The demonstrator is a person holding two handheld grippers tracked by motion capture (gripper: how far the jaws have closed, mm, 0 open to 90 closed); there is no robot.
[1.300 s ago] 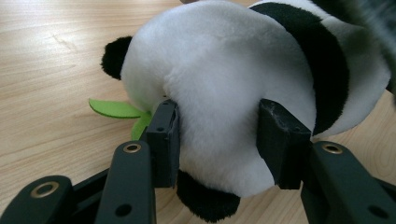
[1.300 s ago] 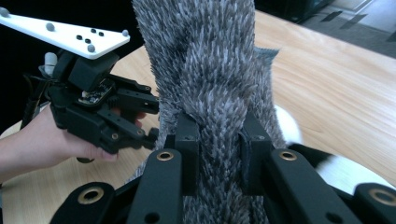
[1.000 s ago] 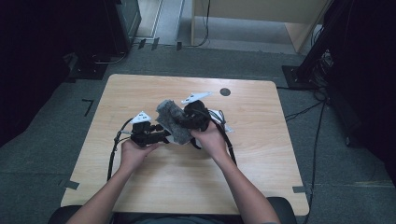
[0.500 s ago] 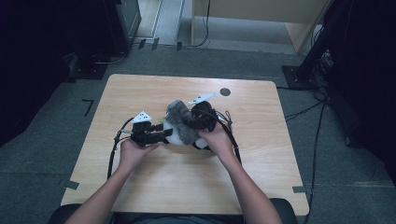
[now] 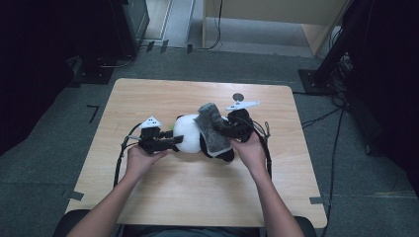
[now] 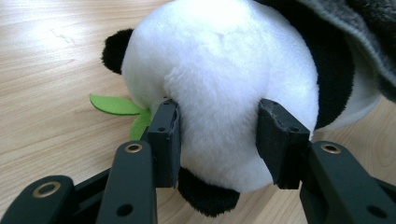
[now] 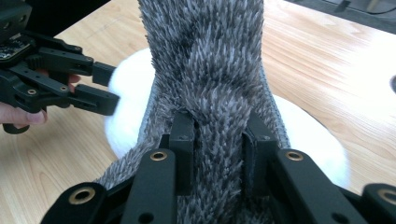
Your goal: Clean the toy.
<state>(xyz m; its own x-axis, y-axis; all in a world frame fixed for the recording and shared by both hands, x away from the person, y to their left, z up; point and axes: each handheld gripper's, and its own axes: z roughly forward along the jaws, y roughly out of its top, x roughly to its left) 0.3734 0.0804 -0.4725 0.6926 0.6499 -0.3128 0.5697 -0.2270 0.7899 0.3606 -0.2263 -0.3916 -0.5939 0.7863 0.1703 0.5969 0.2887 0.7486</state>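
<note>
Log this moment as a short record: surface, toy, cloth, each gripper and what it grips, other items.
surface: light wooden table
toy: plush panda lying on the table mid-surface, green felt leaf at its head
cloth: grey furry cloth draped over the panda's body
left gripper: jaws pressed into the panda's white head from both sides
right gripper: jaws pinching a fold of the grey cloth
other items: small dark round mark on the table's far side
</note>
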